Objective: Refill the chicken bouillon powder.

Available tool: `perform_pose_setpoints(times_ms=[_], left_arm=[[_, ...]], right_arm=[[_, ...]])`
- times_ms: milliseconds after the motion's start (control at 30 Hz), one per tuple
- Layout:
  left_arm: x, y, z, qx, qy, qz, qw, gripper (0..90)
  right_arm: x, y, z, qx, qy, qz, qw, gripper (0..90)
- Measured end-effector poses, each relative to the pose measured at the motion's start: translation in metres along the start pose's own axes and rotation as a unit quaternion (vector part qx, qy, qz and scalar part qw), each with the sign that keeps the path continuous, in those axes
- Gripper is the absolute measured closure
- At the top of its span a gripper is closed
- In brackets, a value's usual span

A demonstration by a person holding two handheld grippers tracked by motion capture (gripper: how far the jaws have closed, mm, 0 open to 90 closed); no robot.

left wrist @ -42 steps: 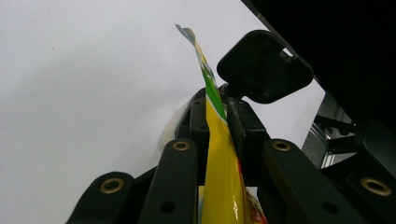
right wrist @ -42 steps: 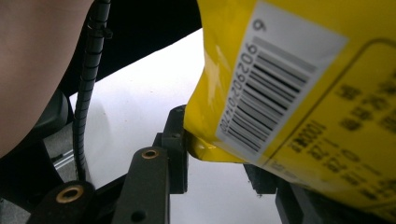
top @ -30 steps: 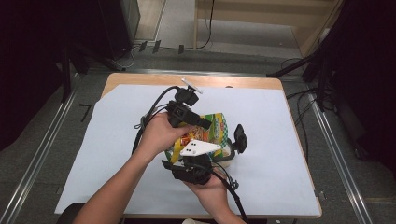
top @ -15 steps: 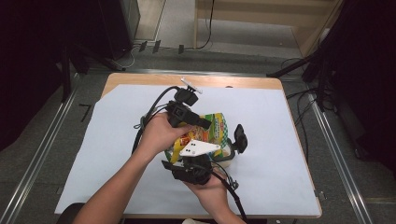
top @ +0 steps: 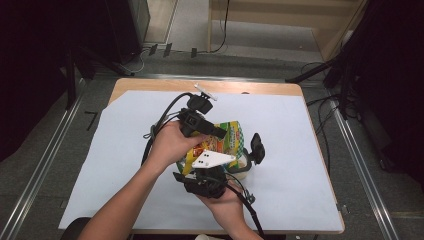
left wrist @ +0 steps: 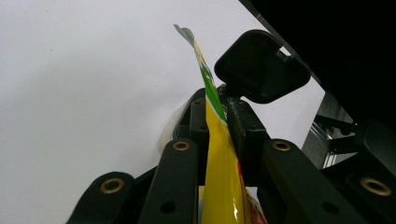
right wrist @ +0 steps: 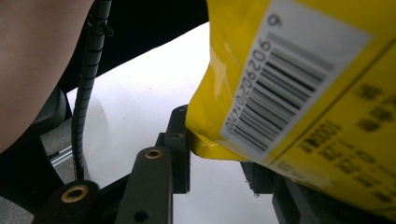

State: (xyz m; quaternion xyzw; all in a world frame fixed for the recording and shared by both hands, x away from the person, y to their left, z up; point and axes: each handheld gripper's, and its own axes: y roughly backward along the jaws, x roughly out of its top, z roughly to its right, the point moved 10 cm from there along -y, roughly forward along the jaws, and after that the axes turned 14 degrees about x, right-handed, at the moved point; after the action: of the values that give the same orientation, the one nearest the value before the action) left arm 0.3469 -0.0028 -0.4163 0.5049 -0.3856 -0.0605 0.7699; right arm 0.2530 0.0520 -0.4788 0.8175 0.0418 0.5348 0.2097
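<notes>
High view: both hands are holding a yellow snack bag (top: 231, 136) above the white sheet (top: 310, 150), over a pale bowl (top: 240, 169). Left gripper view: the left gripper (left wrist: 215, 100) is clamping the bag's top edge. Right gripper view: the right gripper (right wrist: 219, 154) is pinching a bottom corner. Risk: uneven pulling is likely to tear the film, spilling contents. A trailing cable (right wrist: 88, 79) is crowding the hands.

A wooden table (top: 260, 88) carries the work. A white sheet (top: 295, 150) lies flat over nearly all of it, leaving a bare strip of wood along the far edge and at the far left corner. A small white object (top: 202, 91) lies at the sheet's far edge, near the middle.
</notes>
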Motion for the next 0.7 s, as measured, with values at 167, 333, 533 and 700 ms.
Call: perform_pose_setpoints(times_ms=[167, 333, 533, 700], left_arm=[[0.0010, 0.0035, 0.0009, 0.002, -0.002, 0.005, 1.0000, 82.1], [0.0021, 0.0055, 0.0022, 0.002, -0.003, 0.011, 0.9999, 82.0], [0.0008, -0.0001, 0.0028, 0.008, -0.007, 0.002, 0.9999, 82.3], [-0.0001, -0.0032, -0.0024, 0.002, 0.003, -0.005, 1.0000, 82.2]], right_arm=[[0.0026, 0.0001, -0.0014, 0.005, -0.008, 0.005, 0.9999, 67.9], [0.0040, -0.0001, -0.0015, 0.006, -0.009, 0.008, 0.9999, 65.1], [0.0027, 0.0009, 0.0021, 0.010, -0.023, 0.012, 0.9996, 66.3], [0.0006, 0.0012, 0.0017, 0.007, -0.019, 0.003, 0.9998, 66.8]])
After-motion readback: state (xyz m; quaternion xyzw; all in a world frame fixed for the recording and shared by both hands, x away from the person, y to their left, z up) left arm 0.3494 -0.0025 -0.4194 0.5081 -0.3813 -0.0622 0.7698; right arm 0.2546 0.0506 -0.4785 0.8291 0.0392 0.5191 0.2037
